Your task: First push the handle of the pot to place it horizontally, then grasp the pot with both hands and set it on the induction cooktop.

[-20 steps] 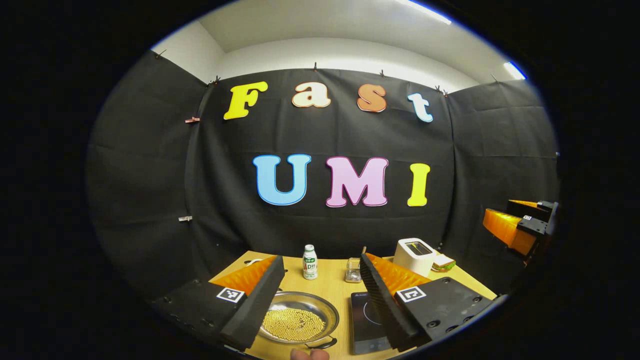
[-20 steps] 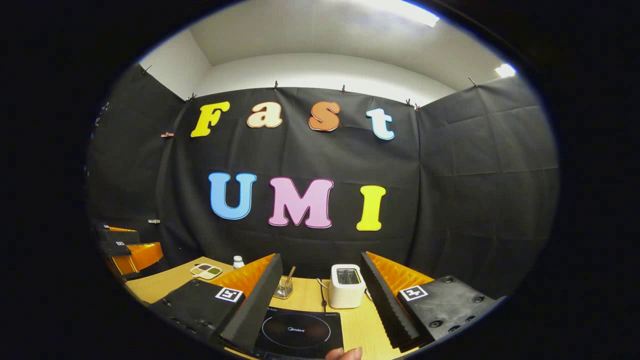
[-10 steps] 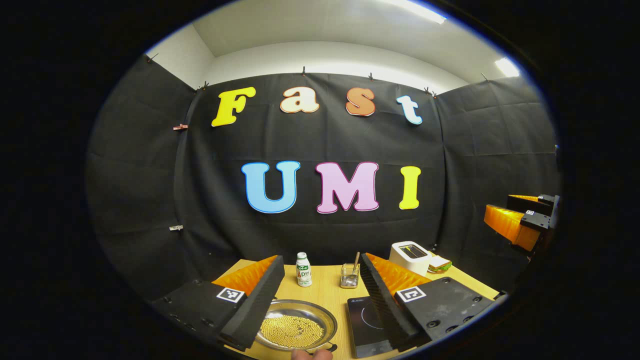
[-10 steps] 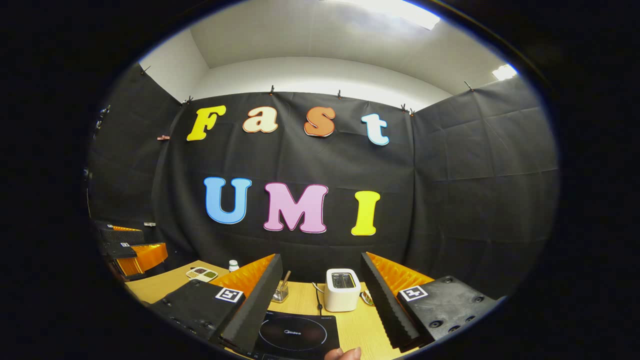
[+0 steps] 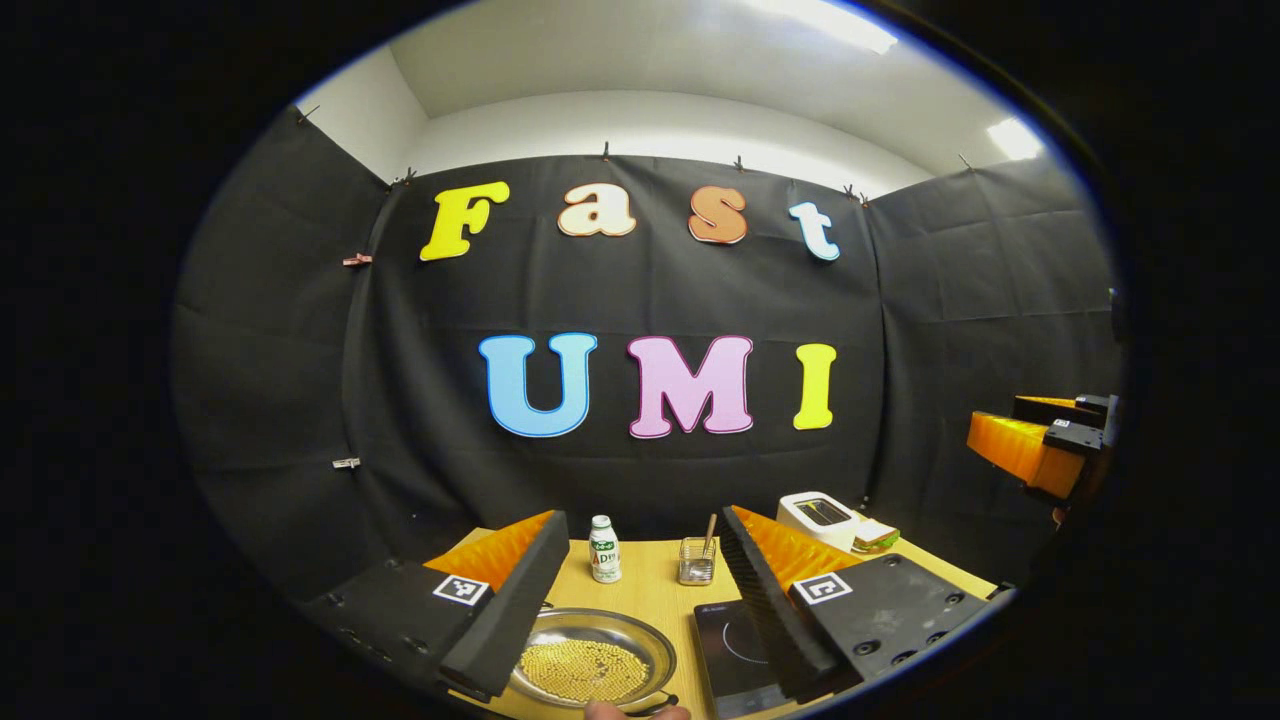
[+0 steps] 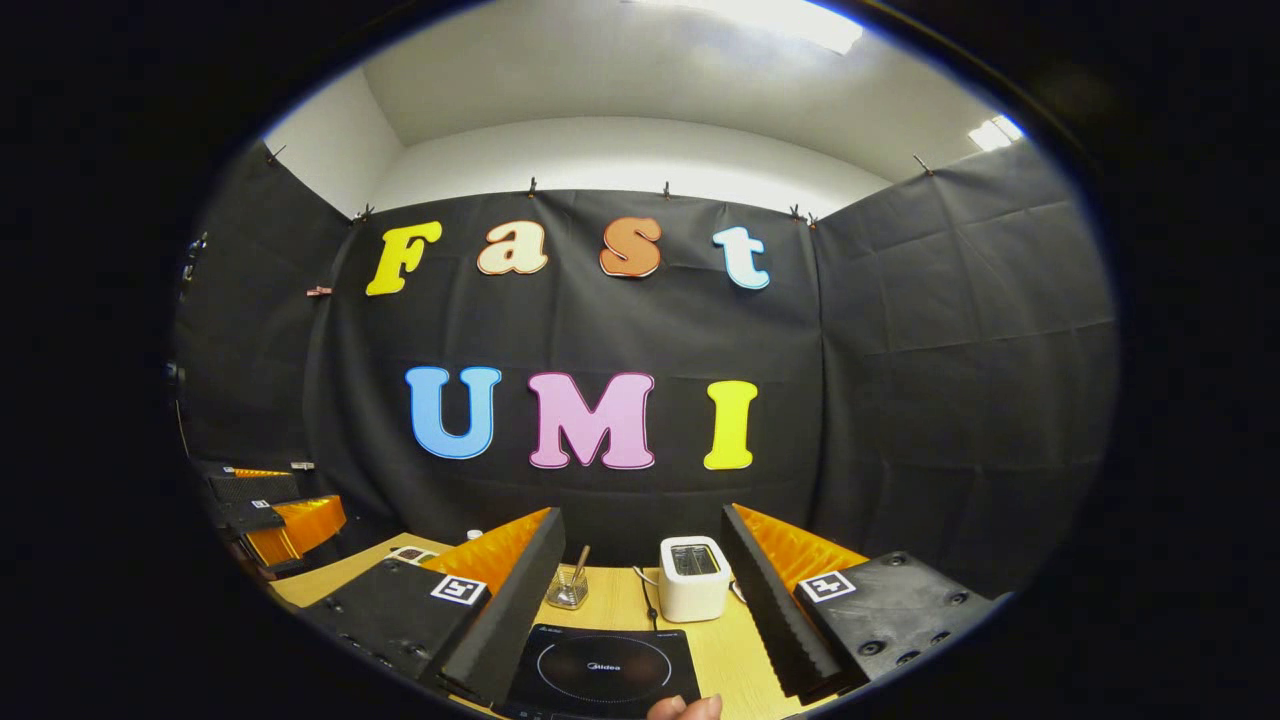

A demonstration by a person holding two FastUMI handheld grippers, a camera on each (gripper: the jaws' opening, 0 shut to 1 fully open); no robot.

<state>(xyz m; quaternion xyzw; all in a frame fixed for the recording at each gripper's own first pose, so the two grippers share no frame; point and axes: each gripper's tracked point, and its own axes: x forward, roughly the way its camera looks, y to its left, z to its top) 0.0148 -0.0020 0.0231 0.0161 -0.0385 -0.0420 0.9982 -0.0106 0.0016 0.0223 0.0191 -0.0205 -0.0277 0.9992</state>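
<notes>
Between the spread fingers of the left tool [image 5: 640, 560], in the left gripper view, the pot [image 5: 592, 658], a shallow metal pan holding small yellow beads, sits on the worktop [image 5: 655, 590] just left of the cooktop [image 5: 735, 640]; its dark handle [image 5: 655, 705] pokes toward the camera at the lower edge, so the push looks not yet done. That tool is open and holds nothing, well above the pot. Over in the right gripper view, the right tool [image 6: 640, 560] hangs open and empty above the bare cooktop [image 6: 600, 668], a toaster [image 6: 692, 578] behind it. Judging by this, both steps remain: turning the handle, then the two-handed lift.
</notes>
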